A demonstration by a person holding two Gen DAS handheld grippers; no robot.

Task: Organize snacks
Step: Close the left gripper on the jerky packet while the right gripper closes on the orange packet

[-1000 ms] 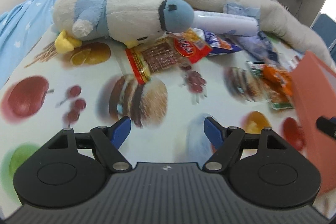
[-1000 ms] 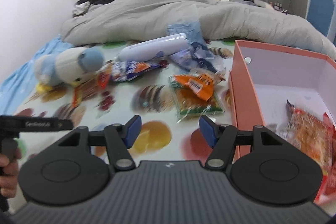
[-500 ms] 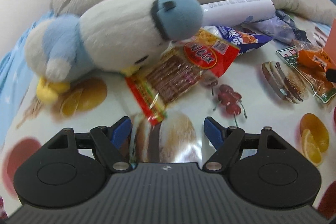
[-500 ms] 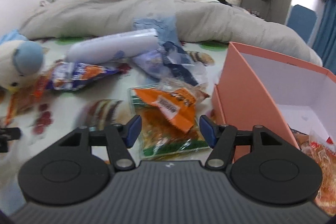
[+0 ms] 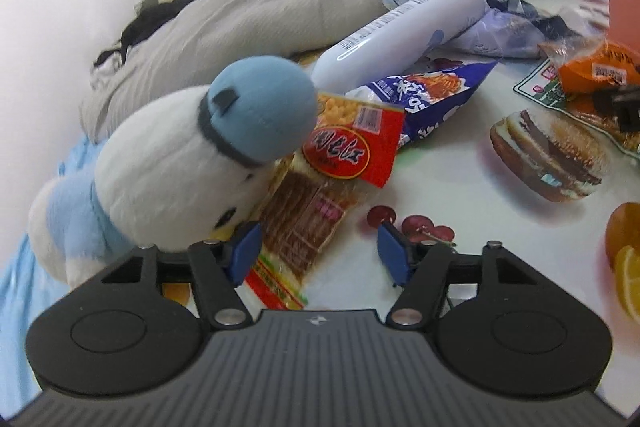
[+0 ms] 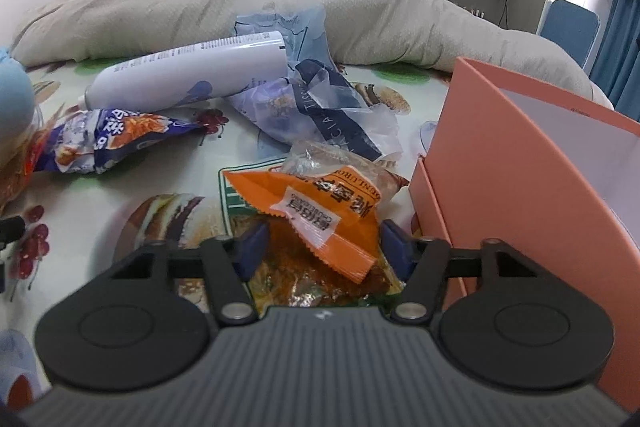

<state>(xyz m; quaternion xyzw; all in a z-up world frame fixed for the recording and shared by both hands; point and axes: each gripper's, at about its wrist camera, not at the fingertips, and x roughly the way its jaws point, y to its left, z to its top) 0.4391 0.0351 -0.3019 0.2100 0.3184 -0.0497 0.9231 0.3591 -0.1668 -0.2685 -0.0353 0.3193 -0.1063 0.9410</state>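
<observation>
Both closing claws have dropped onto snack packets (image 6: 320, 223).

Soft, even daylight filled both views, brightest on the white wall (image 5: 60, 7) left of the grey duvet (image 6: 180, 7), which looked washed out. Shadows stayed faint. Fisheye bending curved the edges, and the far background beyond the duvet was slightly soft.

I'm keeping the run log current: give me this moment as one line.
left tool: closing around clear meat-strip packet | right tool: closing around orange snack packet | neither gripped | pink box: open
</observation>
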